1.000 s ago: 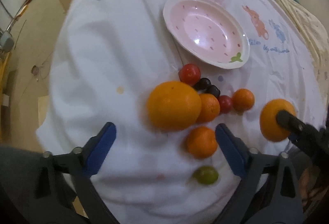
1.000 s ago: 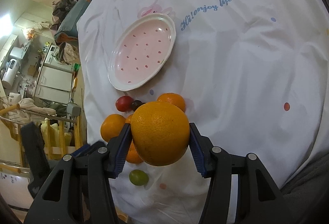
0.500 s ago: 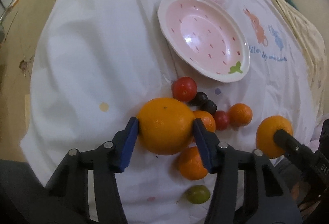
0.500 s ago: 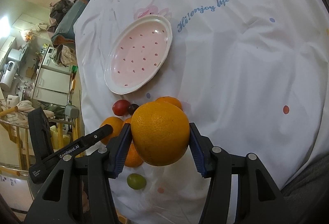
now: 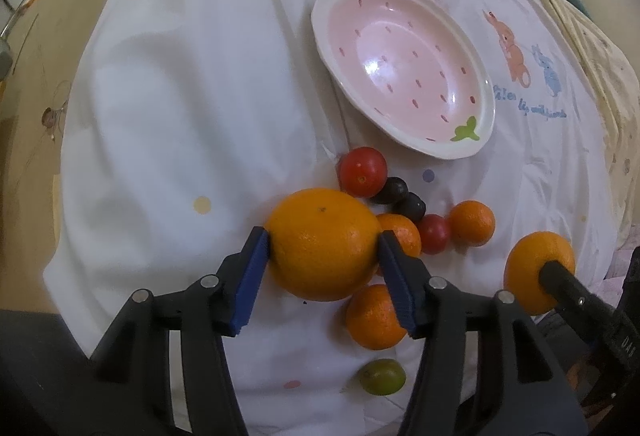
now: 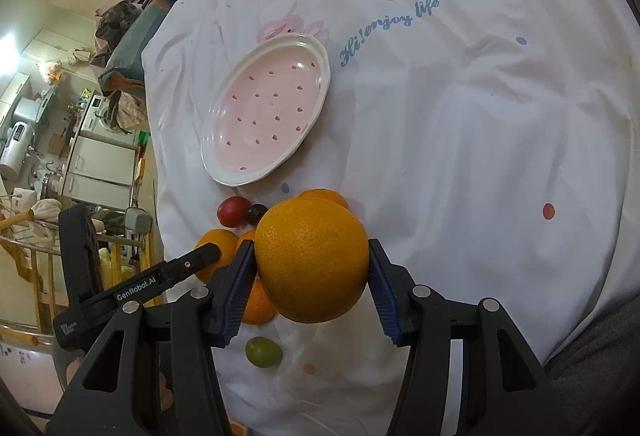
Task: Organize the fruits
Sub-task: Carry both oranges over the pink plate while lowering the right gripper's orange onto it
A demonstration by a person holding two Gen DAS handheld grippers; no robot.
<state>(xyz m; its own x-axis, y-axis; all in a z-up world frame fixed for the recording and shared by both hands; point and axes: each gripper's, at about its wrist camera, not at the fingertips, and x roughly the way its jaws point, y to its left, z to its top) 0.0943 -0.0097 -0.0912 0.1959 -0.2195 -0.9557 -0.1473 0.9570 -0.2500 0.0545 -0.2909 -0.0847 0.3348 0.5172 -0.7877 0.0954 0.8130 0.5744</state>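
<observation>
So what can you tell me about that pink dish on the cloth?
The pink dish is an oval, shallow bowl, glossy like glazed ceramic, with a white scalloped rim, small dark red seed-like marks across its pink inside and a little green leaf painted near one end. It sits upright and empty on the white printed tablecloth, just beyond the cluster of fruit. Nothing touches it: the nearest piece, a red tomato, lies just short of its rim, and neither pair of tongs is near it.

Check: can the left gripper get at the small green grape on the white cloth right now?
Probably not as things stand. The left gripper is shut on a large orange, so its jaws are full. The small green grape lies uncovered on the white cloth, near the gripper.
</observation>
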